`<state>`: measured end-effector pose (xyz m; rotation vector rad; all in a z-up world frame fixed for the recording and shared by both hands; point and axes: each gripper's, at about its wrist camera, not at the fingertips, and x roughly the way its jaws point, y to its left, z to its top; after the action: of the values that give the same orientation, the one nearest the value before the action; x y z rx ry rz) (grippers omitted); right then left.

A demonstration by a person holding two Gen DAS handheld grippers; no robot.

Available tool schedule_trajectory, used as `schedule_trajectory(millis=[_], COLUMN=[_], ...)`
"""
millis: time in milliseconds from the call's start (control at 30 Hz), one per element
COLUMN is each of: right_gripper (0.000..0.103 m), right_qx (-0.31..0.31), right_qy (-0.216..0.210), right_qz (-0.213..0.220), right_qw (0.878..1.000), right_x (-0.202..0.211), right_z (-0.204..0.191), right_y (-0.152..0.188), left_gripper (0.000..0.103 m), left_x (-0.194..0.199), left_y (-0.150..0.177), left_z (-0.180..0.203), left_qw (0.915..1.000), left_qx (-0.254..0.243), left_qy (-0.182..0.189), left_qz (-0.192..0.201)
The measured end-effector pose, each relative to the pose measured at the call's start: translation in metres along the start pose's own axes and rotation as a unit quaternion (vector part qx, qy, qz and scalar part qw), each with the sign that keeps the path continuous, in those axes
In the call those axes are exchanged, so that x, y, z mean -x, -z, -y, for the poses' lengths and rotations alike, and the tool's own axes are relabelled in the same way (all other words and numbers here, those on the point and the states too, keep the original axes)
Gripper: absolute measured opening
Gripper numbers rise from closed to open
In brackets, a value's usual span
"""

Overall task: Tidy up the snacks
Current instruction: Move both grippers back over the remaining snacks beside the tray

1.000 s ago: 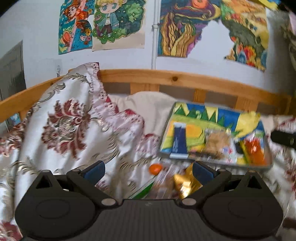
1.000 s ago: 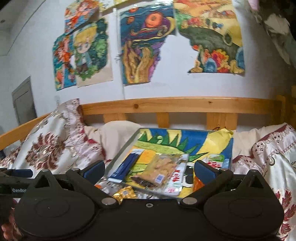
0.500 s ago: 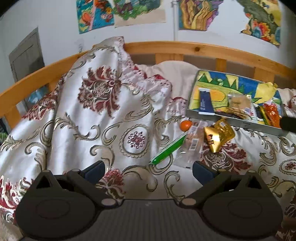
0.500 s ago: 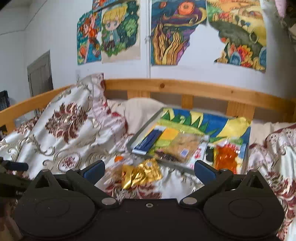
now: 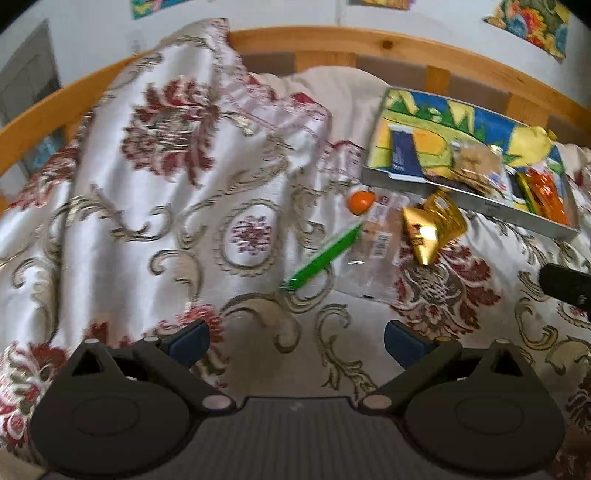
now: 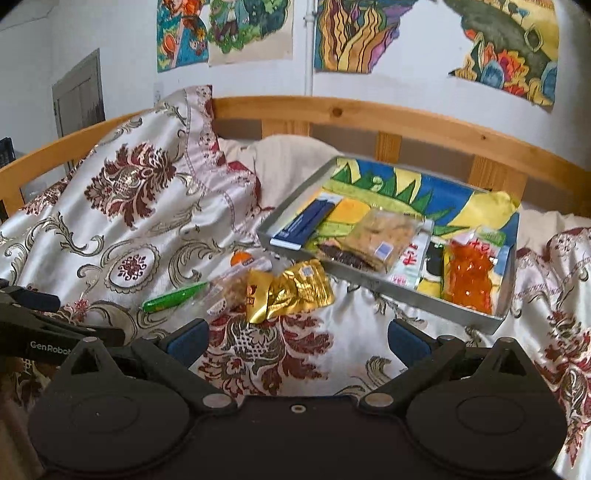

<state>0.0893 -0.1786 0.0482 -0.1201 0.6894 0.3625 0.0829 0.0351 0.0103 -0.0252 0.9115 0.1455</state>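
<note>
A grey metal tray (image 6: 384, 285) (image 5: 476, 204) with a colourful drawn lining rests tilted on the bedspread. It holds a blue packet (image 6: 308, 221), a clear bag of biscuits (image 6: 380, 236) and an orange packet (image 6: 469, 275). Loose in front of it lie a gold foil packet (image 6: 291, 290) (image 5: 430, 223), a clear wrapped snack (image 5: 376, 251), a green stick packet (image 5: 321, 258) (image 6: 173, 296) and a small orange ball (image 5: 360, 200). My left gripper (image 5: 295, 341) and right gripper (image 6: 297, 338) both stand open and empty, short of the snacks.
A floral cream-and-red bedspread (image 5: 166, 177) rises in a hump at the left. A wooden bed rail (image 6: 369, 116) runs behind, under painted posters (image 6: 221, 29) on the wall. The other gripper shows at the right edge (image 5: 565, 282) and at the left edge (image 6: 33, 325).
Both grippers have pulled back and tilted downward, so more of the bedspread and the loose snacks shows below the tray. Nothing was picked up; both stay open.
</note>
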Motion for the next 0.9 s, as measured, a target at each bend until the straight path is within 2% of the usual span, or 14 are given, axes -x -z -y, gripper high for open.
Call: schedule_trajectory(millis=[133, 233, 500, 700, 800, 900], right_gripper=[0.102, 0.102, 0.102, 0.102, 0.102, 0.102], right_qx=[-0.003, -0.004, -0.028, 0.02, 0.027, 0.002], right_qy=[0.006, 0.016, 0.025, 0.04, 0.031, 0.012], right_qz=[-0.024, -0.043, -0.069, -0.078, -0.082, -0.092], right_qw=[1.0, 0.999, 0.997, 0.996, 0.996, 0.996], right_x=[-0.01, -0.016, -0.032, -0.057, -0.071, -0.081], right_z=[0.003, 0.005, 0.019, 0.019, 0.021, 0.026], right_y=[0.001, 0.003, 0.004, 0.001, -0.001, -0.002], left_gripper=[0.102, 0.102, 0.102, 0.102, 0.102, 0.102], left_x=[-0.011, -0.02, -0.043, -0.06, -0.064, -0.071], left_y=[-0.005, -0.008, -0.028, -0.042, -0.049, -0.054], left_z=[0.006, 0.01, 0.013, 0.004, -0.001, -0.002], left_qw=[0.9984, 0.9962, 0.9939, 0.9917, 0.9926, 0.9939], left_qx=[-0.008, -0.006, -0.05, -0.03, -0.025, -0.032], left_qy=[0.052, 0.077, 0.089, 0.118, 0.115, 0.103], left_qz=[-0.019, -0.04, -0.042, -0.042, -0.029, -0.021])
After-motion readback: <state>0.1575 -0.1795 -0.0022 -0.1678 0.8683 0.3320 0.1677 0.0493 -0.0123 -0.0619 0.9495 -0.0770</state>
